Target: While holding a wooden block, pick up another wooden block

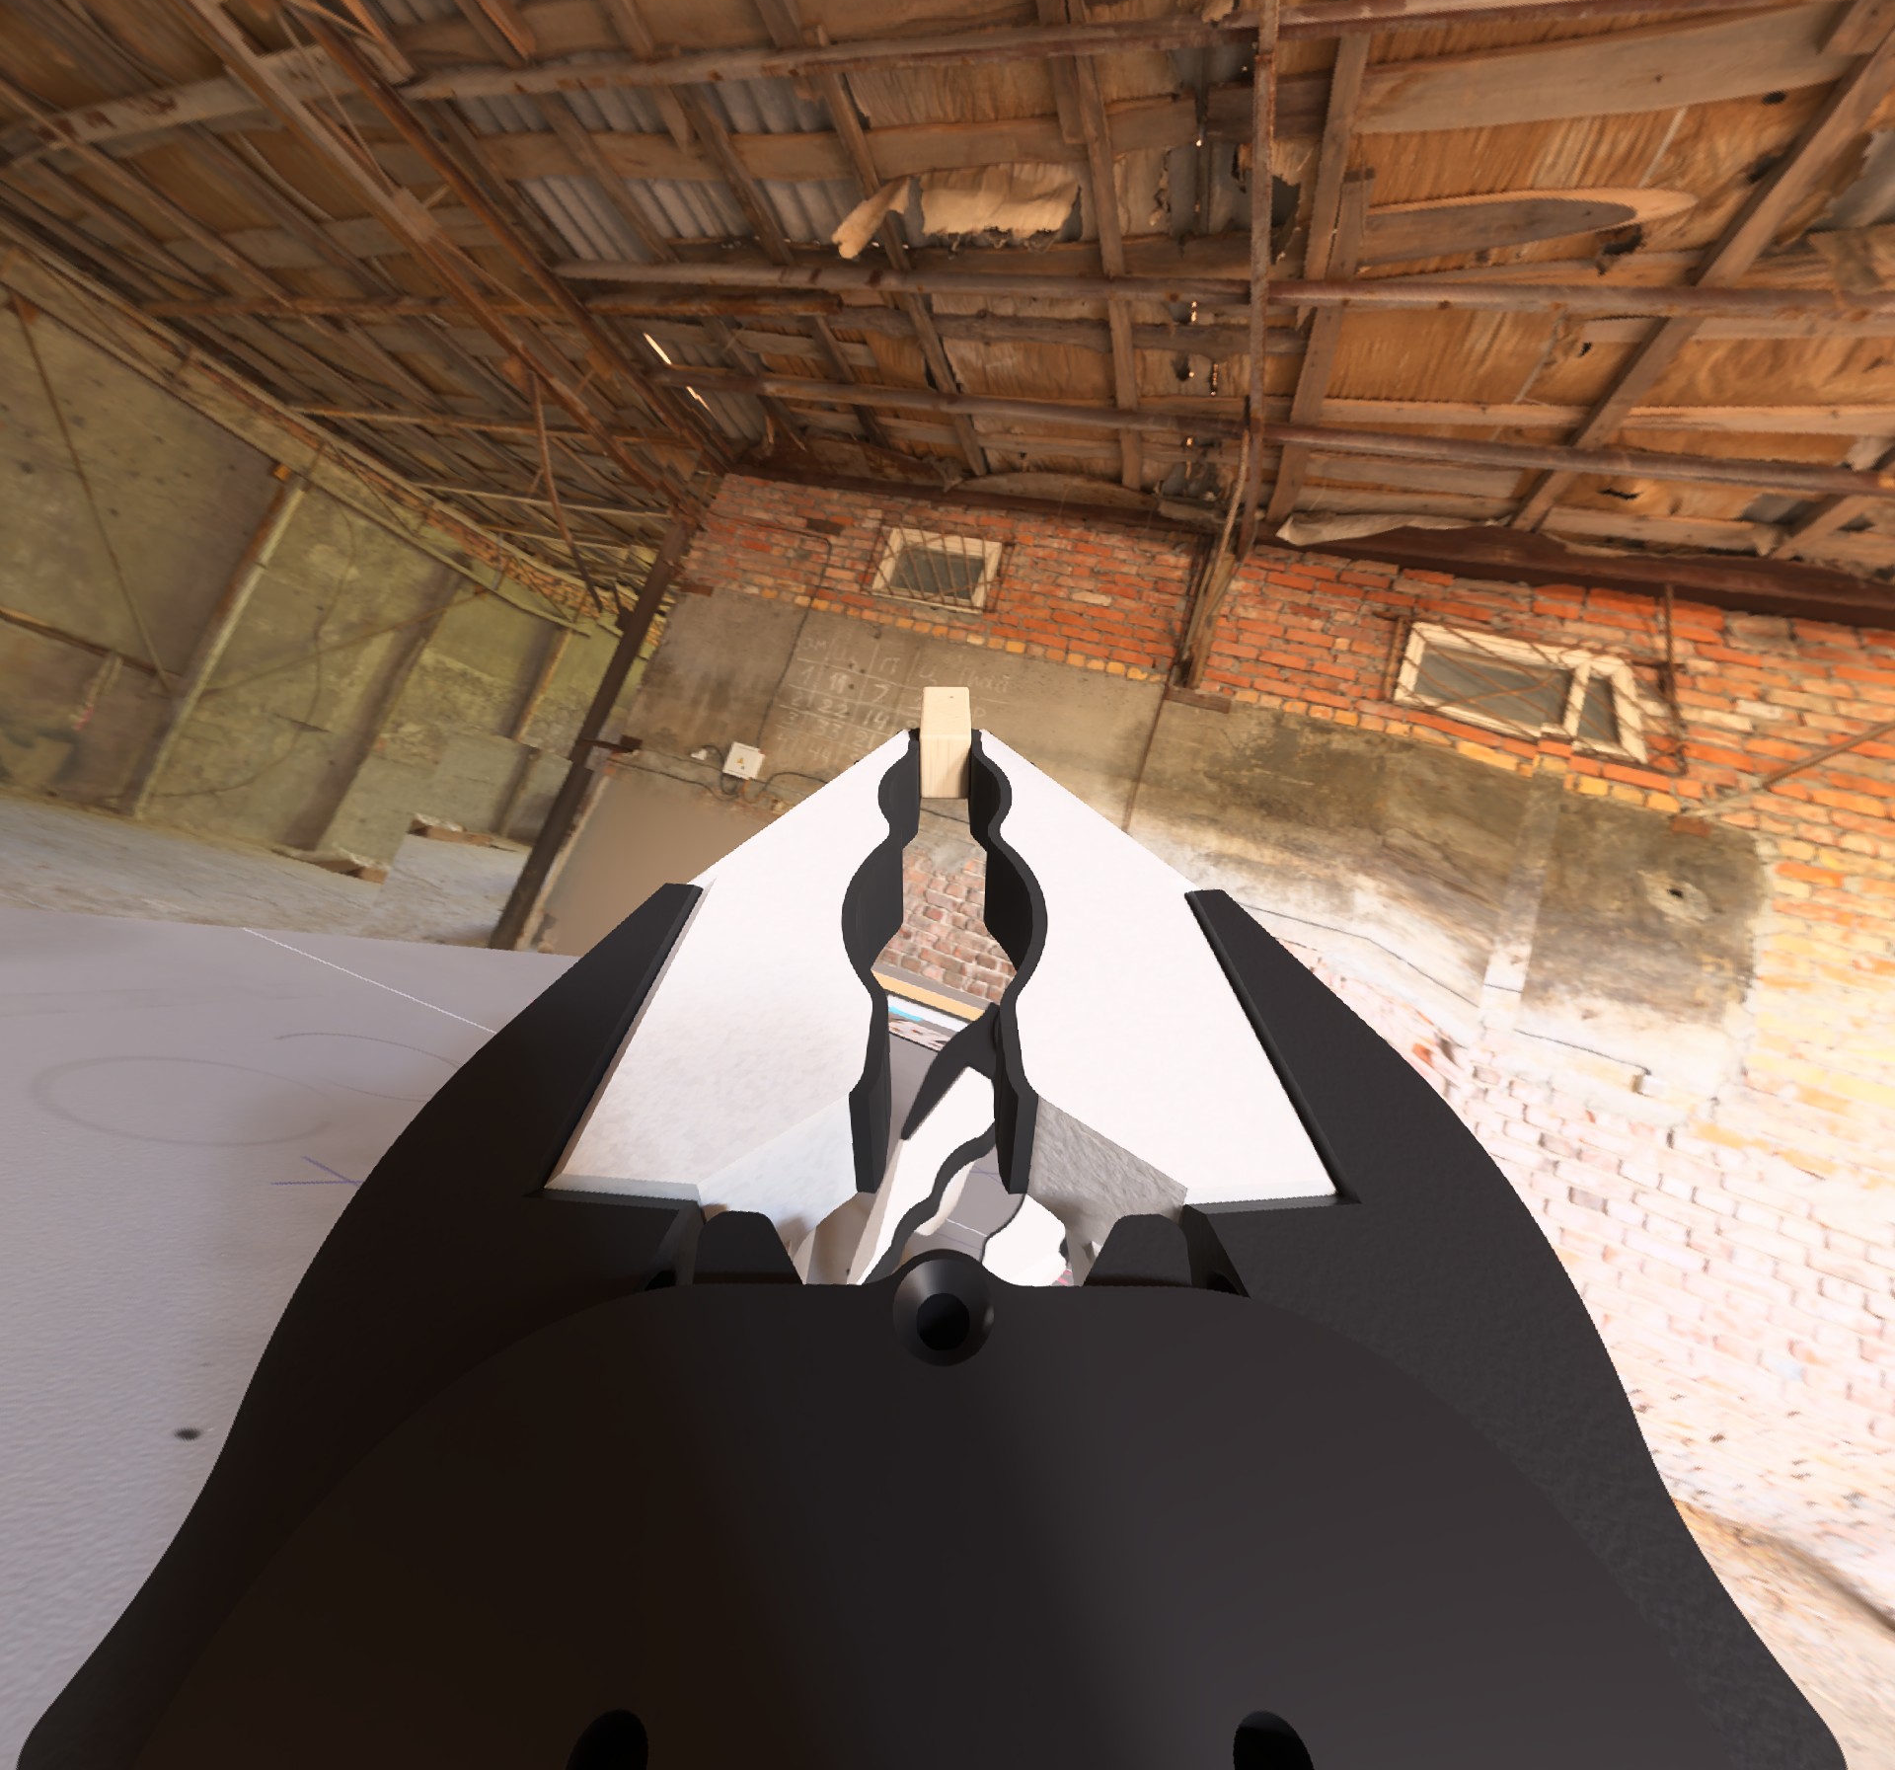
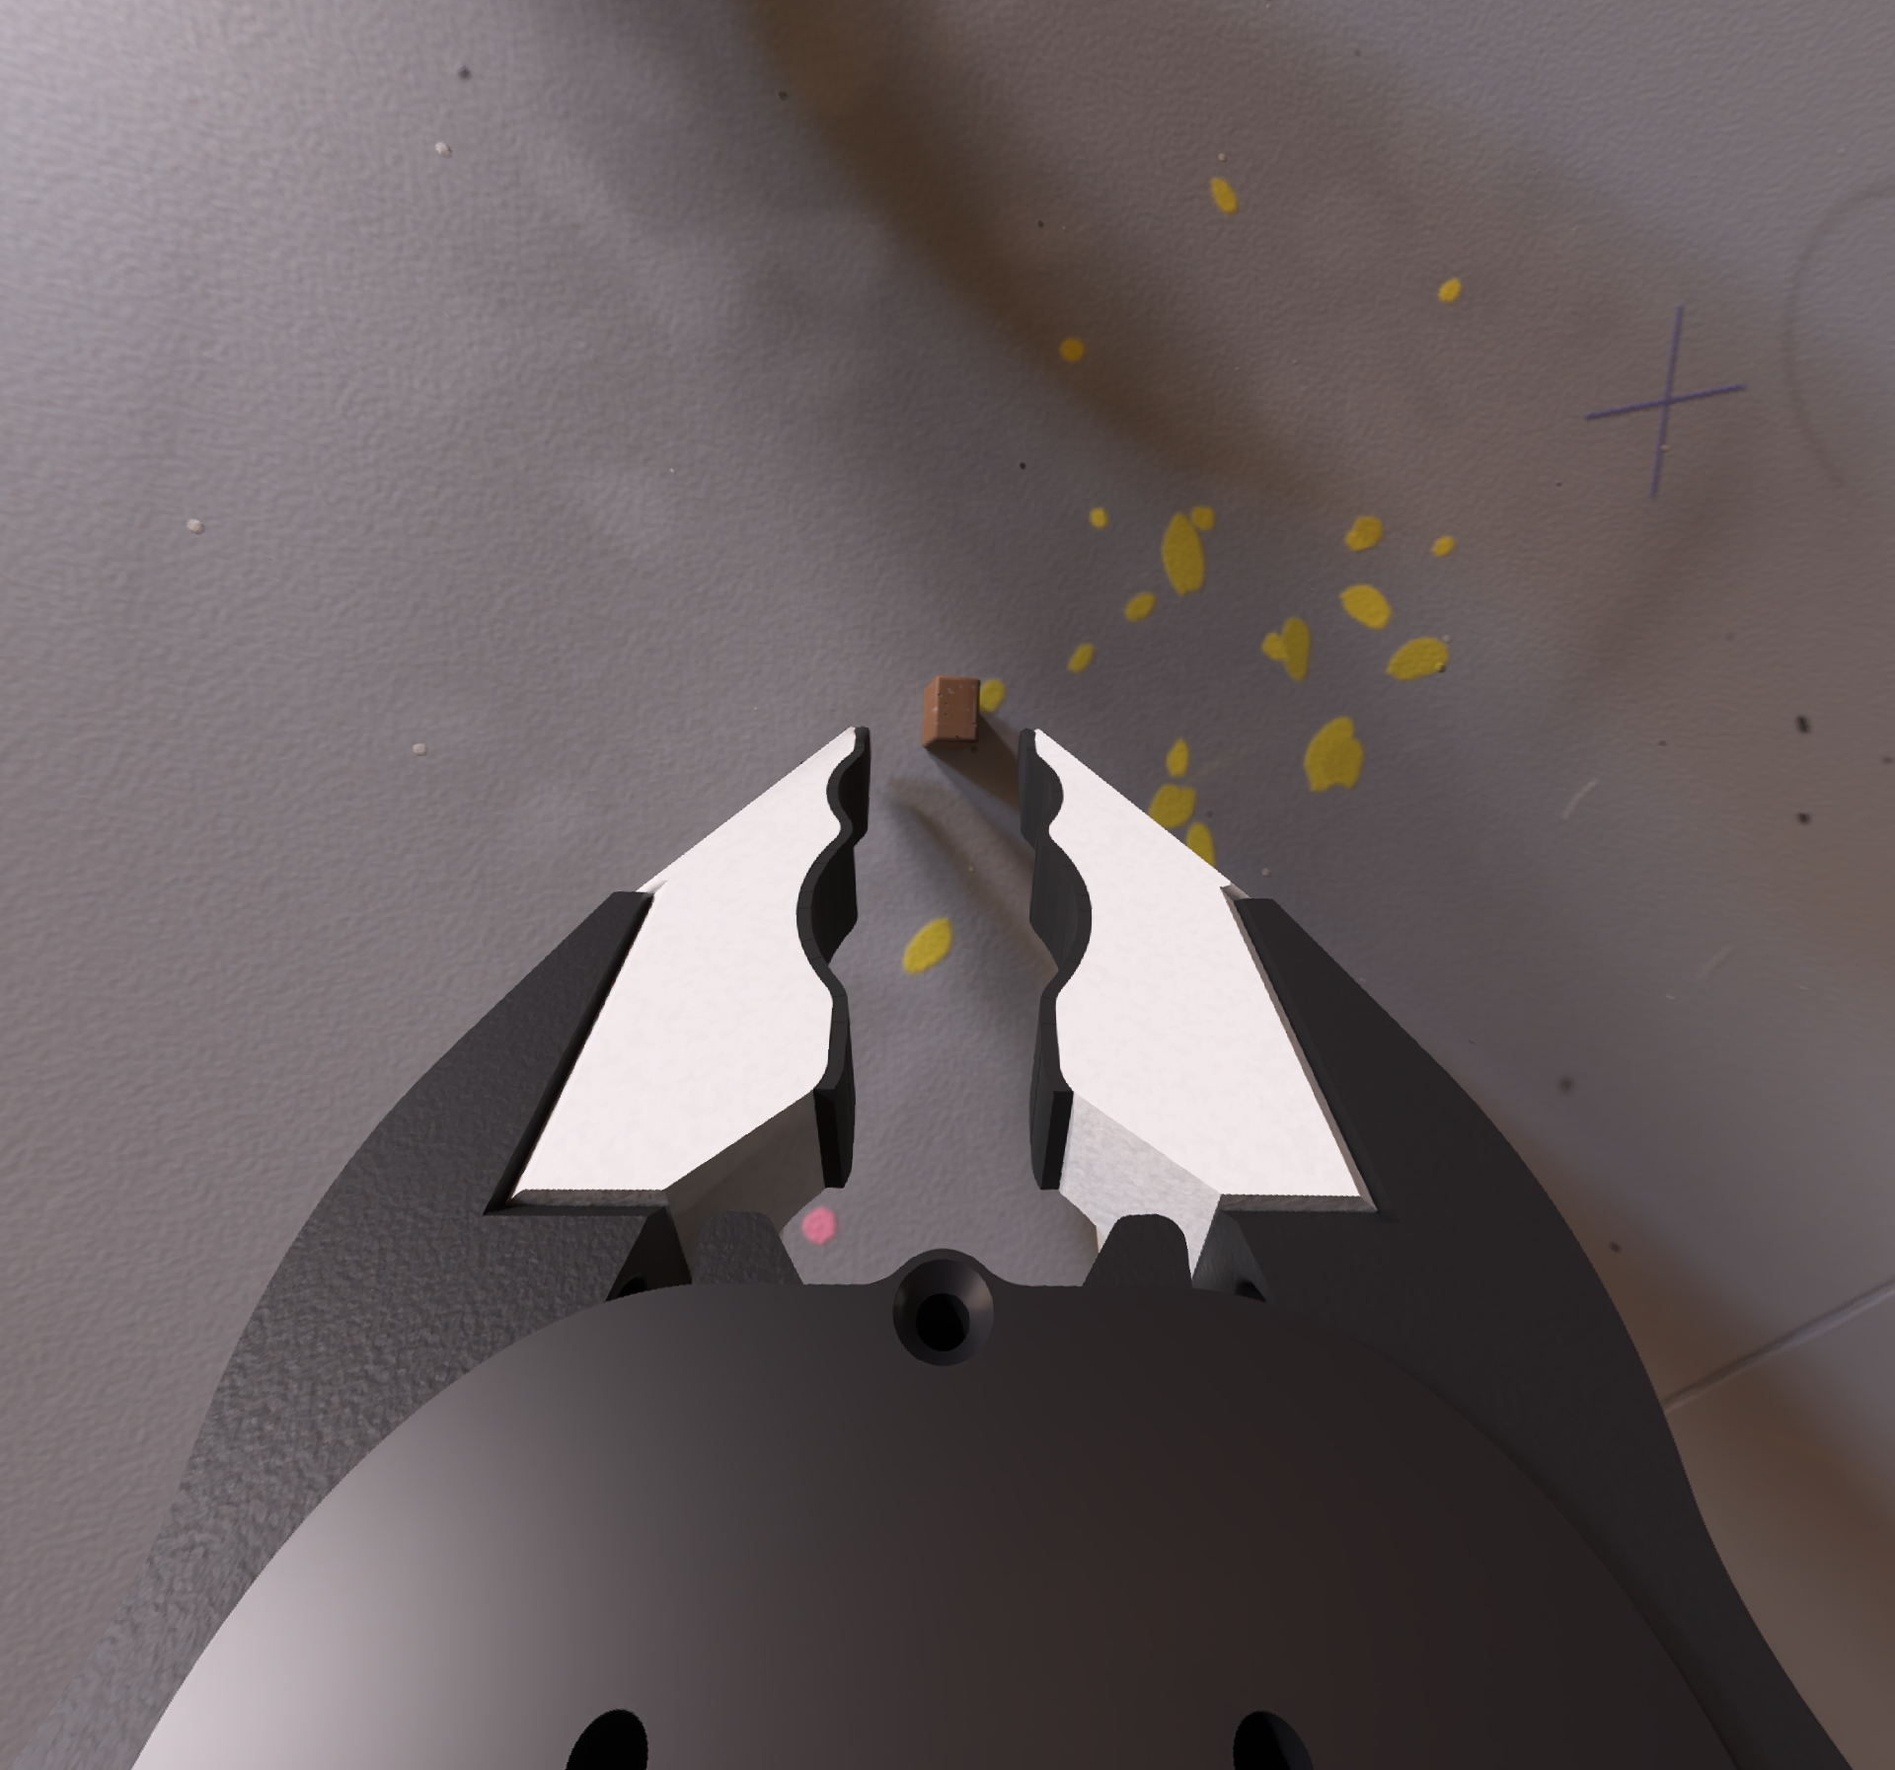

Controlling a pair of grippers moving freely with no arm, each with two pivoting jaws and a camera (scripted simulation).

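Already the left gripper [image 1: 945, 741] pinches a pale block [image 1: 944, 741]; the right gripper [image 2: 944, 734], fingers spread (empty), hovers just short of the brown block [image 2: 953, 713], ungrasped.

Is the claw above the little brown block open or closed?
Open. The right gripper has a clear gap between its fingertips, and the brown block sits on the grey table beyond them, not yet grabbed.
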